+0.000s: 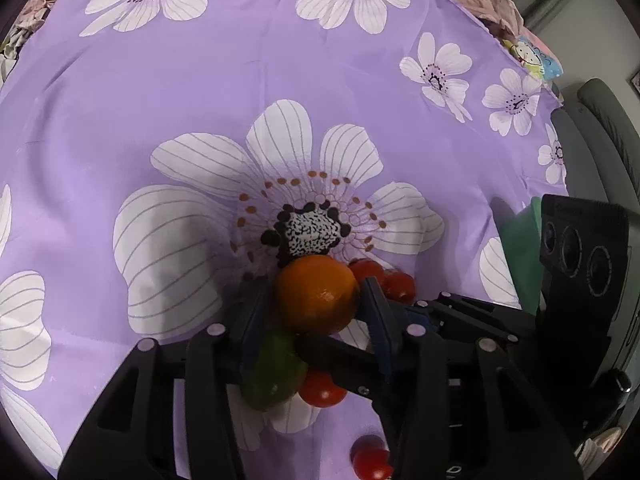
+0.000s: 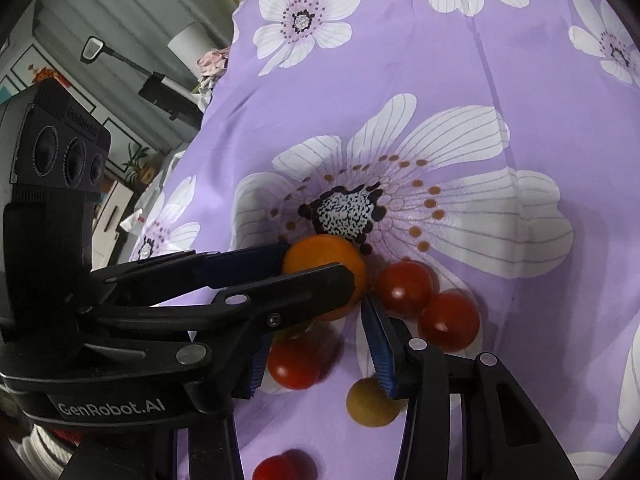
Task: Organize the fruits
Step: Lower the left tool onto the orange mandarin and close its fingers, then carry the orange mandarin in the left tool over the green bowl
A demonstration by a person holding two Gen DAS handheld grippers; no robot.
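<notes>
My left gripper (image 1: 316, 300) is shut on an orange (image 1: 318, 294), its blue pads against both sides; the orange also shows in the right wrist view (image 2: 326, 258), held by that gripper coming in from the left. A green fruit (image 1: 272, 376) lies under the left fingers. Red cherry tomatoes (image 1: 396, 284) lie right of the orange, one (image 1: 320, 390) below it. My right gripper (image 2: 316, 344) is open over a red tomato (image 2: 292, 364), with two tomatoes (image 2: 406, 284) to its right and a small yellow fruit (image 2: 370, 402) by its right finger.
A purple cloth with white flowers (image 1: 248, 112) covers the table. Another red tomato (image 2: 276, 470) lies near the front edge. A green object (image 1: 520, 252) sits at the right edge. Room clutter and a dark stand (image 2: 120, 60) lie beyond the table's left edge.
</notes>
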